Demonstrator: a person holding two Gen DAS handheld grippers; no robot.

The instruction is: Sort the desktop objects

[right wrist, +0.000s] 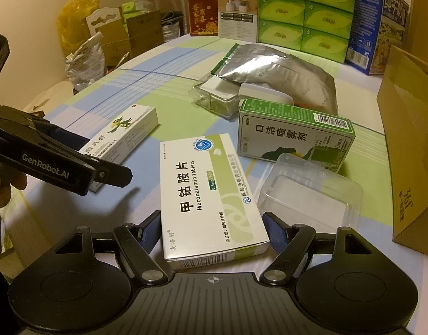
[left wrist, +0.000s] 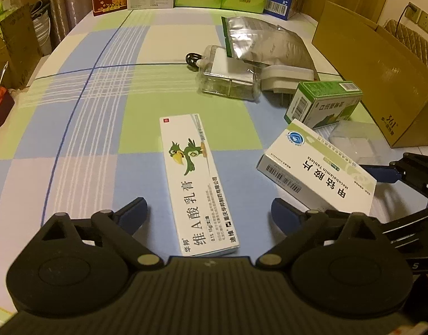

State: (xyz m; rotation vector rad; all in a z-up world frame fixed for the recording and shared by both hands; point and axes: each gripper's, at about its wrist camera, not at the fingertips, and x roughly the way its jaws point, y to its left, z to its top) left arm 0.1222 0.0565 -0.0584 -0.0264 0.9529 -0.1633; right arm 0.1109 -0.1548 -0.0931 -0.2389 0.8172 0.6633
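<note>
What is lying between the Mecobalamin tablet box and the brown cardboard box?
A clear plastic tray lies between the Mecobalamin box and the cardboard box, touching the tablet box's right side. The right wrist view shows it best.

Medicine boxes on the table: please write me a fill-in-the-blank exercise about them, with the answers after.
1. The long ointment box shows a green ____ cartoon.
2. The English word on the box between the right tool fingers is ____ Tablets.
3. The left tool is ____, its fingers either side of the ointment box.
4. The silver foil pouch lies ____ the green spray box.

Answers: bird; Mecobalamin; open; behind
</note>
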